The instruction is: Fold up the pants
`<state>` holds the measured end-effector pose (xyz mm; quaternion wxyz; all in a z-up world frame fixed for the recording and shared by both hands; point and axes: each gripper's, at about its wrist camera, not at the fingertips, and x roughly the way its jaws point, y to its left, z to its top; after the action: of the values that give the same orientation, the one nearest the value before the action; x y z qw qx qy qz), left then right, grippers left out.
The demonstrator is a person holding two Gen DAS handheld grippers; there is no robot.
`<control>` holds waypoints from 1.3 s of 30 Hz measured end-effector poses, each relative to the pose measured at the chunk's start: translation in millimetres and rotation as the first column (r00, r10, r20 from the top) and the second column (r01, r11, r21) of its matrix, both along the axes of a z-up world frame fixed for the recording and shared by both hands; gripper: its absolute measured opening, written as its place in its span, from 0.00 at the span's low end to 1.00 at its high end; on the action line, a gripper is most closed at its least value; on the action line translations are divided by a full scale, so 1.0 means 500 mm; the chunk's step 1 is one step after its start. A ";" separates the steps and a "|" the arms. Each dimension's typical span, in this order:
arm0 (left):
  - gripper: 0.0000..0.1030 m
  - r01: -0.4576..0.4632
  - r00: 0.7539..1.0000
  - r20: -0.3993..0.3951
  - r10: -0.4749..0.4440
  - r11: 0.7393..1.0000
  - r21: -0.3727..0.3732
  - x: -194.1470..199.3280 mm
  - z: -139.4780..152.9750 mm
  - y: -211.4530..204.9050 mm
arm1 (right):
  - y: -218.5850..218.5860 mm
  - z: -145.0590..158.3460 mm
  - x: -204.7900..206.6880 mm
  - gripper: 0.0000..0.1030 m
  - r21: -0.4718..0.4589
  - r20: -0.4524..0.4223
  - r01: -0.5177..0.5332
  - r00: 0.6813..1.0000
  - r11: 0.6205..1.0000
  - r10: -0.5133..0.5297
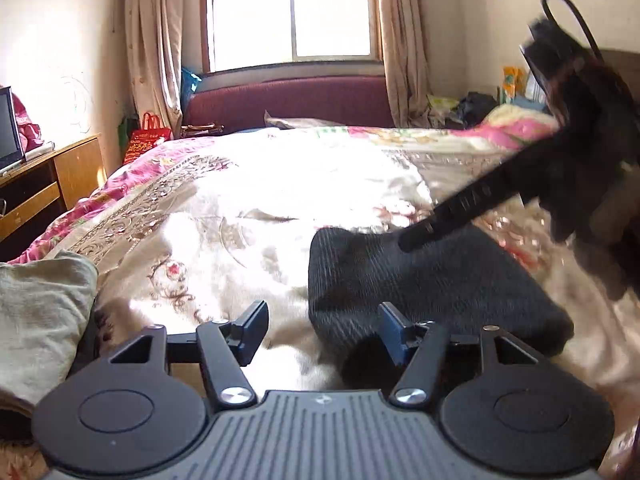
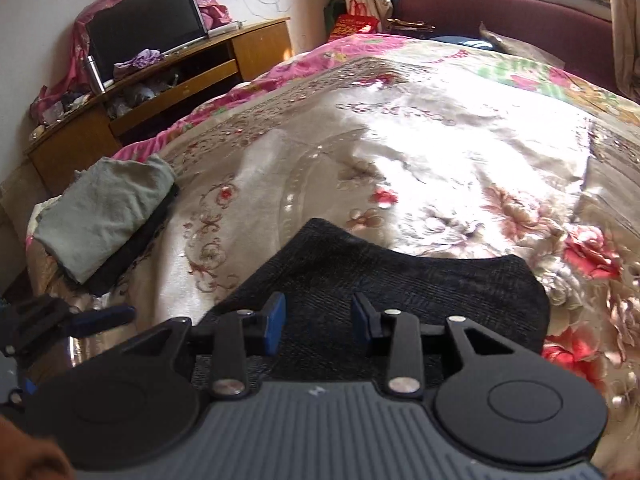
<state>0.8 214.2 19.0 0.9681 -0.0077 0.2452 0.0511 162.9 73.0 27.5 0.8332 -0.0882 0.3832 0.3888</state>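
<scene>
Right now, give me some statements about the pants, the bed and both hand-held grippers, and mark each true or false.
1. The dark pants lie folded on the floral bedspread. True.
2. The right hand-held gripper is clamped on the pants. False: its jaws stand open, holding nothing.
3. The left hand-held gripper is open. True.
4. A grey-green folded cloth lies on top of the pants. False: it lies apart, near the bed's edge.
5. The curtains cover the window. False: they are drawn aside.
</scene>
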 end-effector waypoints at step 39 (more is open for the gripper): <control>0.84 0.042 0.957 -0.289 0.005 0.987 0.158 0.049 -0.039 -0.216 | -0.236 -0.040 -0.177 0.40 0.146 -0.126 0.273 0.959 0.951 -0.256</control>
<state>25.4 106.0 -0.3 0.9198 0.0812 0.3787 0.0624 74.4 -45.1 7.7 0.8609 0.0525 0.4020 0.3076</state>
